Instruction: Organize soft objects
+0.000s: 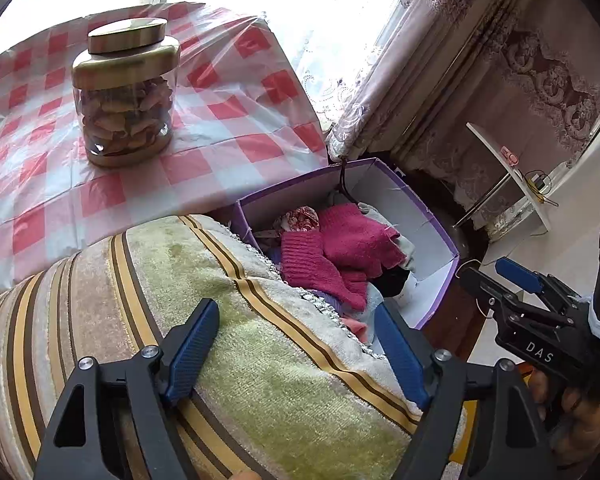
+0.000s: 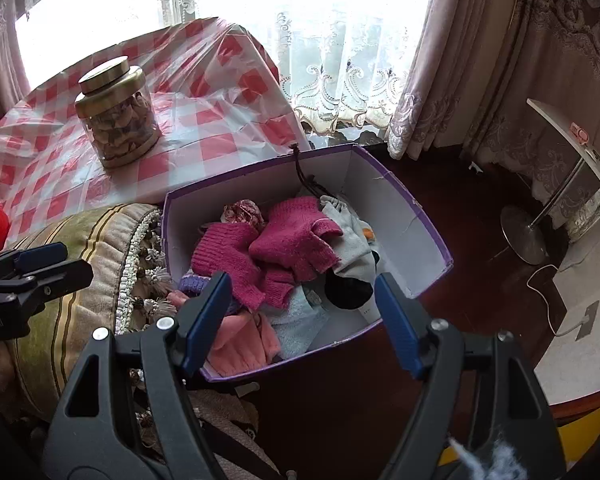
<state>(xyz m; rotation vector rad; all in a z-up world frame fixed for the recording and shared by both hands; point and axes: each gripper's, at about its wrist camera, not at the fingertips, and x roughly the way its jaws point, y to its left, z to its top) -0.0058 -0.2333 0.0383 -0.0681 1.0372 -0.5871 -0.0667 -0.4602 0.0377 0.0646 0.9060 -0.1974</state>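
Observation:
A purple box with white inner walls (image 2: 400,200) (image 1: 384,184) holds several soft items. On top lie magenta knitted gloves (image 2: 296,240) (image 1: 352,244), with a grey glove (image 2: 352,240), a black piece (image 2: 348,288), a pale blue cloth (image 2: 300,320), a pink piece (image 2: 244,340) and a patterned cloth (image 2: 242,212). My right gripper (image 2: 302,284) (image 1: 496,276) hangs open above the box's near half, holding nothing. My left gripper (image 1: 296,320) (image 2: 74,260) is open over a striped green and beige cushion (image 1: 220,280) (image 2: 84,240) to the left of the box, touching nothing.
A glass jar with a gold lid (image 1: 126,92) (image 2: 118,112) stands on a red and white checked tablecloth (image 1: 228,120) behind the cushion. Curtains (image 2: 460,80) hang at the back. A white side table on a metal stand (image 2: 560,184) and a cable (image 2: 548,300) are at right.

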